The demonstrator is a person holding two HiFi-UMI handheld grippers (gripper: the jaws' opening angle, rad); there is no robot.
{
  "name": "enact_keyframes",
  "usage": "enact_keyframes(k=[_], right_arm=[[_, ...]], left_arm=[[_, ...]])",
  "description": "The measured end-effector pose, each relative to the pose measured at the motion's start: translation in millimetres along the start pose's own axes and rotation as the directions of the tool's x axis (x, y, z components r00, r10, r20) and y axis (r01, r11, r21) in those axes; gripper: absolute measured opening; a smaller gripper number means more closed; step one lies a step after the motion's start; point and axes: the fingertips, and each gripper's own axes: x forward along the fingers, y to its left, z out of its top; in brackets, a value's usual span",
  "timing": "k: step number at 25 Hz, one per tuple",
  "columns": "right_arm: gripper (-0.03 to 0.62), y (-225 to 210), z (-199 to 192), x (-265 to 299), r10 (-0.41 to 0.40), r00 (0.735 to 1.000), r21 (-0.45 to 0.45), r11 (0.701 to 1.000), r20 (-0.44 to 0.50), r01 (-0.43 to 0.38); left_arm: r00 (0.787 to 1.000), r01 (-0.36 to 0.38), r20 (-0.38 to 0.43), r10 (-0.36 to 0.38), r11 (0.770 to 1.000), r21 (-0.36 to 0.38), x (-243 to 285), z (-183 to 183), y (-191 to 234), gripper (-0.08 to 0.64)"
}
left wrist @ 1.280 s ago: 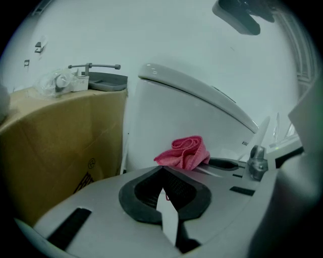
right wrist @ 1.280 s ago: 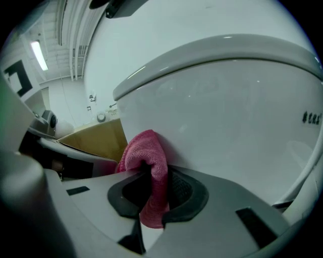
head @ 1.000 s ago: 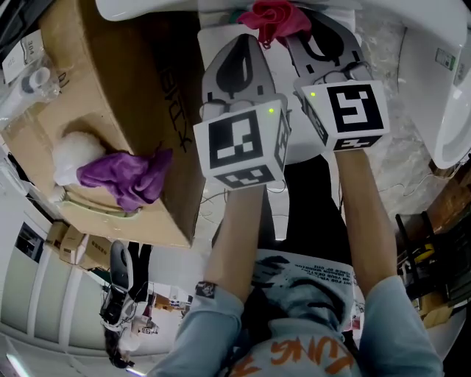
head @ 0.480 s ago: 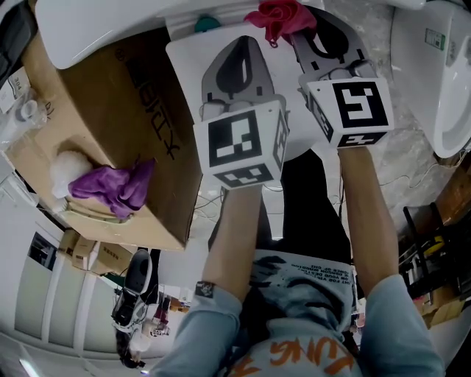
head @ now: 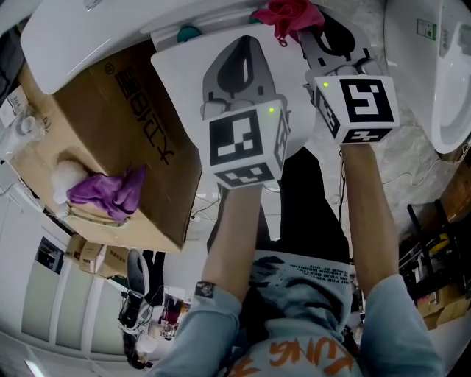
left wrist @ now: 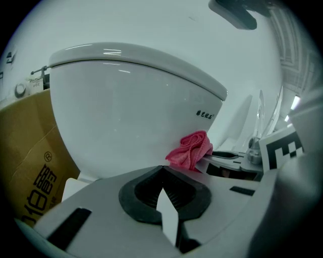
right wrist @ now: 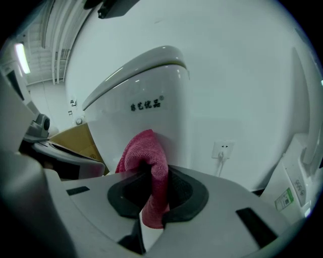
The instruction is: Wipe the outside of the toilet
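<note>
The white toilet (left wrist: 131,106) fills the left gripper view, and its bowl (head: 103,37) runs along the top of the head view. My right gripper (right wrist: 151,169) is shut on a red cloth (right wrist: 149,151), which is pressed against the toilet's outer wall (right wrist: 146,108) just below the printed mark. In the head view the red cloth (head: 287,15) bunches at the tip of the right gripper (head: 303,26). My left gripper (left wrist: 162,167) is shut with nothing in it, close beside the right one and short of the bowl. The left gripper (head: 245,38) hovers over a white base panel (head: 180,70).
A cardboard box (head: 110,154) stands left of the toilet, with a purple cloth (head: 107,193) and a white fluffy thing (head: 68,177) on its flap. Another white fixture (head: 445,74) stands at the right. A wall socket (right wrist: 223,149) sits low on the wall behind.
More of the toilet bowl has come into the head view at upper left, and the box has slid down and left. Both grippers stayed shut, and the right one edged right with the cloth.
</note>
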Motion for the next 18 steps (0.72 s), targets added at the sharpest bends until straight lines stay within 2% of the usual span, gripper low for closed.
enact_keyframes(k=[10,18], right_arm=[[0.072,-48,-12,-8,-0.101,0.995,0.022,0.995,-0.013,0.101],[0.072,-44,-28,-22,-0.149,0.988,0.033,0.988,-0.040,0.151]], left_arm=[[1.000,0.015,-0.013,-0.015,1.000,0.026,-3,-7,-11,0.025],[1.000,0.010,-0.024,-0.010,1.000,0.023,-18,-22,8,0.025]])
